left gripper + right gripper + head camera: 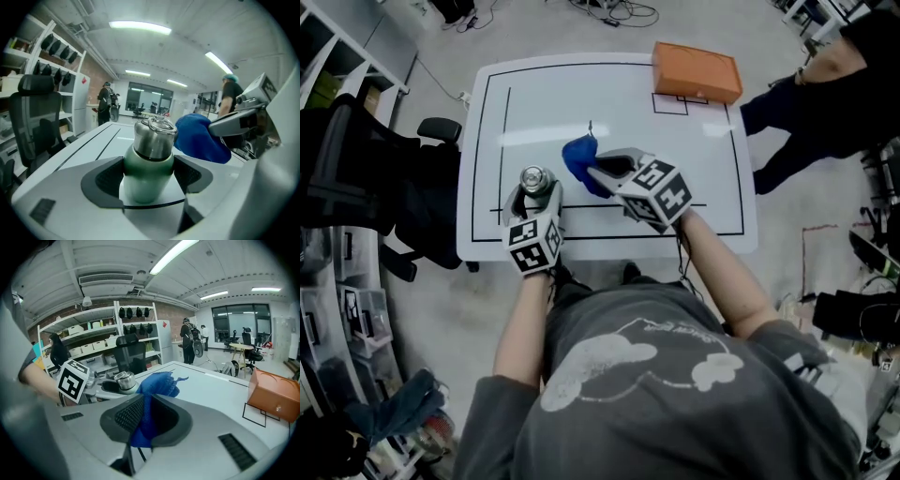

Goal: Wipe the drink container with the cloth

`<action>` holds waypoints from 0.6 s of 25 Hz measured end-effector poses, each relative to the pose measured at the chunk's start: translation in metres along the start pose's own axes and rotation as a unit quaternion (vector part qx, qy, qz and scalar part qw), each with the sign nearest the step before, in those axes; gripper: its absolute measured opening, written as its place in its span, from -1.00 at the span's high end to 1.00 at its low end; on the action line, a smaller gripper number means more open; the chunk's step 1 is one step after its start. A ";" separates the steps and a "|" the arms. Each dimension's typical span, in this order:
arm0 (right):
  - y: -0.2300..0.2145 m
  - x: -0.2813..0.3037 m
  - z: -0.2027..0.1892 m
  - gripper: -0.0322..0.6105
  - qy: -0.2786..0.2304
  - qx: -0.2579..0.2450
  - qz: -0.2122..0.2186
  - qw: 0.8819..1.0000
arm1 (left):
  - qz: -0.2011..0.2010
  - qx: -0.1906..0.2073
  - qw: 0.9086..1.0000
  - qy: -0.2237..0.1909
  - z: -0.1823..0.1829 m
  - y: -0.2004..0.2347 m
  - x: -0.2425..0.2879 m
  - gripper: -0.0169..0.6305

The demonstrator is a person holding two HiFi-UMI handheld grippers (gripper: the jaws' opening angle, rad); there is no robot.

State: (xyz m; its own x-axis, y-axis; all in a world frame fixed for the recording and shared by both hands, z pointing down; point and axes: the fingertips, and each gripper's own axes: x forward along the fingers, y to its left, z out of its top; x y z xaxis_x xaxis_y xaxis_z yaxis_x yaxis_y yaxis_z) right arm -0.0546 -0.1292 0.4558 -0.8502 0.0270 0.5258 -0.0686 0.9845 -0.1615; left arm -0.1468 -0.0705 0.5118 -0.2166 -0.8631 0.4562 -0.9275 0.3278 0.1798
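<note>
- On the white counter [609, 94], near its front edge, a small bottle [149, 154] stands upright; it has a green body and a steel cap with a ring on top.
- The left gripper [534, 195] is clamped on the green body, with 1 pad on each side.
- The right gripper [145, 416] is closed on a blue cloth [578, 157], which bunches out beyond the 2 jaws.
- The cloth is just beside the bottle, on its right; I cannot tell if they touch.
- An orange box [697, 71] lies at the far right corner, well apart from the bottle.
</note>
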 end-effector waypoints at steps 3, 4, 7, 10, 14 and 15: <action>0.001 0.000 0.012 0.75 -0.007 -0.016 0.027 0.999 | -0.076 0.038 0.996 0.008 0.001 -0.004 -0.001 -0.08; 0.001 0.001 0.017 0.75 -0.009 -0.021 0.036 0.999 | -0.102 0.050 0.993 0.010 0.001 -0.005 -0.002 -0.08; 0.002 0.006 0.029 0.75 -0.012 -0.033 0.056 0.998 | -0.174 0.084 0.981 0.016 0.002 -0.008 -0.004 -0.08; 0.004 0.017 0.042 0.75 -0.019 -0.041 0.071 0.996 | -0.244 0.116 0.963 0.015 0.004 -0.011 -0.004 -0.08; 0.013 0.036 0.054 0.75 -0.030 -0.052 0.092 0.994 | -0.340 0.173 0.924 0.021 0.006 -0.019 -0.002 -0.08; 0.015 0.040 0.055 0.75 -0.031 -0.054 0.097 0.993 | -0.361 0.185 0.914 0.026 0.005 -0.019 0.000 -0.08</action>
State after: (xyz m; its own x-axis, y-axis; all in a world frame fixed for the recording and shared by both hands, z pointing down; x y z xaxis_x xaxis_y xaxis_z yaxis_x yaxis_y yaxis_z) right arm -0.1190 -0.1227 0.4283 -0.8728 0.2096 0.4407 0.1522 0.9749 -0.1623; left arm -0.1306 -0.0785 0.5034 0.4992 -0.7798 0.3779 -0.8640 -0.4809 0.1490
